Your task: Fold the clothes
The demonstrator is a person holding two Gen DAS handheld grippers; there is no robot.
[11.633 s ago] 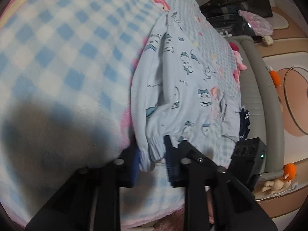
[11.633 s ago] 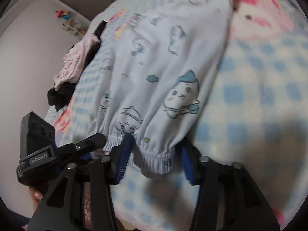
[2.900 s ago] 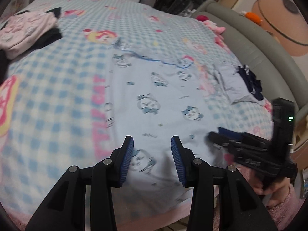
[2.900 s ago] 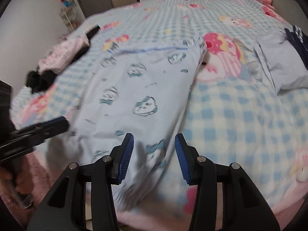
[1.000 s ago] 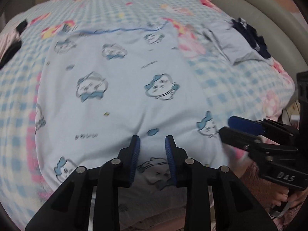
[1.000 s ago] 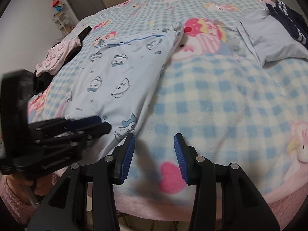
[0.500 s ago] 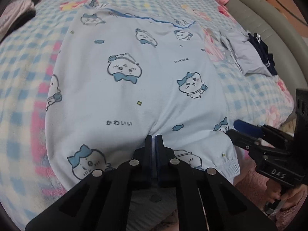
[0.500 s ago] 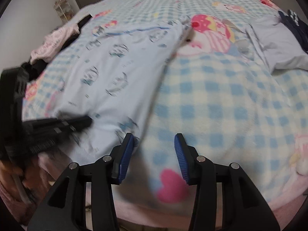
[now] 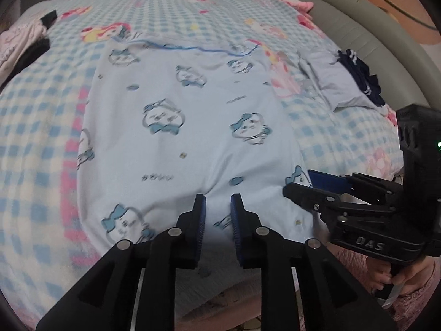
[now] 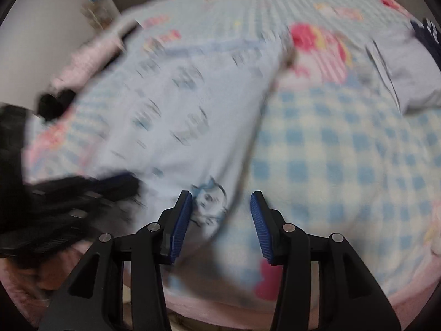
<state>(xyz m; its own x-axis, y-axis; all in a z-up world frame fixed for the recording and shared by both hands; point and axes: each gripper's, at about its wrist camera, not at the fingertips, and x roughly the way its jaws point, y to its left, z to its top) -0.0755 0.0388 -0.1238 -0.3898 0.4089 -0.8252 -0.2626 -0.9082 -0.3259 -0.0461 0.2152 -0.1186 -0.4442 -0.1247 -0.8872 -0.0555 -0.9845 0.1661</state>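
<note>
1. The pants (image 9: 193,127) — pale blue with cartoon faces — lie spread flat on the checked blanket (image 9: 35,149). The waistband is at the far end, toward 12 o'clock, and the cuffs are at the near edge of the bed.
2. They look light, soft and limp. My guess is they will drape and crease, not hold a shape, and a single layer could slide out of a shallow pinch.
3. The best hold seems to be the gathered cuffs or the near hem, one corner to each gripper, so the fold carries evenly toward 12 o'clock.
4. The left gripper (image 9: 217,215) points steeply down at the near hem, about the middle of the pants. Its jaws have just been opening and stand narrowly parted — cloth shows in the gap, but the pads do not clamp it.
5. The right gripper (image 10: 220,215) also tilts down, over the pants' right edge. Its jaws are wider apart and hold nothing; cloth lies under the left pad, blanket under the right. In the left view it reaches in from 3 o'clock, held by a hand (image 9: 399,275).
6. This view is blurred, so finer contact cannot be told.
</note>
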